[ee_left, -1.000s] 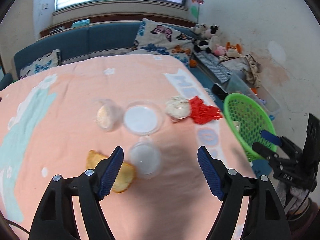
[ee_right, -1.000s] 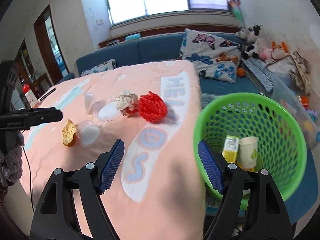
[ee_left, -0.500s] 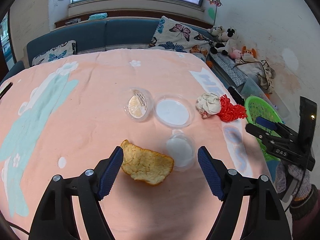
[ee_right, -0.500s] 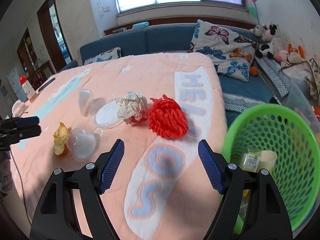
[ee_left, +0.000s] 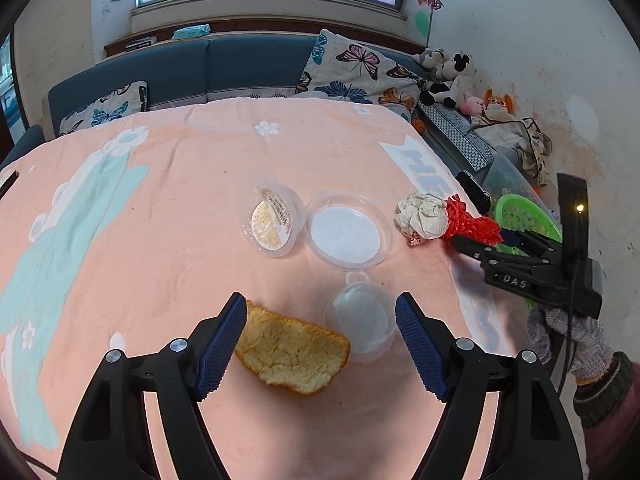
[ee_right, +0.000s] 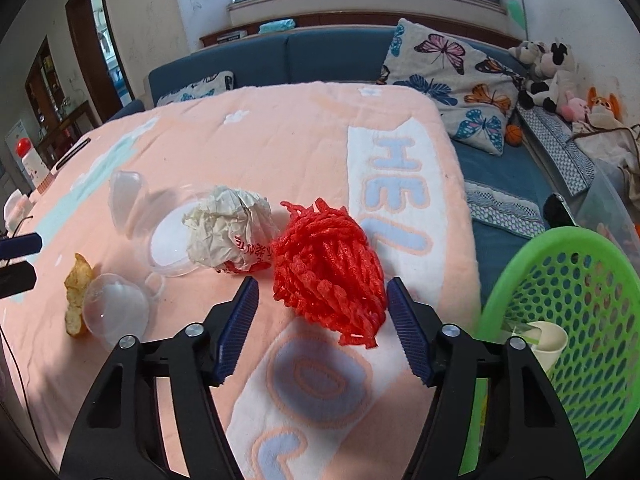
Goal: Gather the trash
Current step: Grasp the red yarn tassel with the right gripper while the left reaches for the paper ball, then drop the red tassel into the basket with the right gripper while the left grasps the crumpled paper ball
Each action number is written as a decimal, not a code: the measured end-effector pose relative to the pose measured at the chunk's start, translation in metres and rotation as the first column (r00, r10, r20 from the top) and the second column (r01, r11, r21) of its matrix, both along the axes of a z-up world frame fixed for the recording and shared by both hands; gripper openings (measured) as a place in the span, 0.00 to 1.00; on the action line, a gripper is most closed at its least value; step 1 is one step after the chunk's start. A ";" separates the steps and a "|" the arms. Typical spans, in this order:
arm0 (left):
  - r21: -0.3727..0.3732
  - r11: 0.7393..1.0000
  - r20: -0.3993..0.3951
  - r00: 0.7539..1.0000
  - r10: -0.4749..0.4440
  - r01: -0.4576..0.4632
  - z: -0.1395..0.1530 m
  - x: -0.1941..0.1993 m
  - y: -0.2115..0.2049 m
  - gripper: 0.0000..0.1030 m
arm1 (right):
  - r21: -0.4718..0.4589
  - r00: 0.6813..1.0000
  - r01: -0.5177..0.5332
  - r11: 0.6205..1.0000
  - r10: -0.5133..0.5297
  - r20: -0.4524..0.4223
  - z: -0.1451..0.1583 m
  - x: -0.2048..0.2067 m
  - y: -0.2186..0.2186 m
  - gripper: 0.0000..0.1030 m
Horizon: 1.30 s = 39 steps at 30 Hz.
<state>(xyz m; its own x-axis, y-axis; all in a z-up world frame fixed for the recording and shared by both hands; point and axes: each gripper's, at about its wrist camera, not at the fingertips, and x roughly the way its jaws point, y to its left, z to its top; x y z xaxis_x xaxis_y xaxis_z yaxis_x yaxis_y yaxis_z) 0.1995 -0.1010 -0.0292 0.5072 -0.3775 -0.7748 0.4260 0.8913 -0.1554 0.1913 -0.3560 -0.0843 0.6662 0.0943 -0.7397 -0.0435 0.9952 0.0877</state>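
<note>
A red foam net (ee_right: pixel 329 262) lies on the pink blanket, between the fingers of my right gripper (ee_right: pixel 320 320); its jaws are closing and the pads stand clear of the net. A crumpled paper wrapper (ee_right: pixel 228 234) sits just left of the net. My left gripper (ee_left: pixel 320 340) is open over an orange peel (ee_left: pixel 290 350) and a small clear lid (ee_left: pixel 362 328); its left pad is close to the peel's end. Behind them lie a clear cup with a printed label (ee_left: pixel 272 222) and a clear round lid (ee_left: pixel 346 232). The green basket (ee_right: pixel 576 320) stands at the right, off the table's edge.
The basket holds a paper cup (ee_right: pixel 550 340) and a small carton. A blue sofa (ee_left: pixel 256 68) with butterfly cushions runs behind the table, plush toys (ee_left: pixel 448 72) at its right end. A gloved hand (ee_left: pixel 576 344) carries the right gripper.
My right gripper swung left from the basket and moved in around the red net, its jaws narrowing. My left gripper drew slightly closer over the peel and small lid.
</note>
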 end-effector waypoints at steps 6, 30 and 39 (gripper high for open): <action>0.012 1.000 0.006 1.000 -0.025 0.025 0.000 0.009 -0.021 0.72 | 0.009 1.000 0.010 1.000 -0.010 -0.002 -0.005 0.000 -0.002 0.49; 0.037 0.986 -0.045 0.986 -0.163 0.164 -0.025 0.046 -0.140 0.72 | 0.085 0.987 0.135 0.987 -0.142 0.077 0.021 -0.080 -0.047 0.46; 0.090 0.977 -0.050 0.980 -0.192 0.196 -0.036 0.052 -0.174 0.72 | 0.075 0.971 0.219 0.973 -0.225 0.082 0.023 -0.113 -0.079 0.46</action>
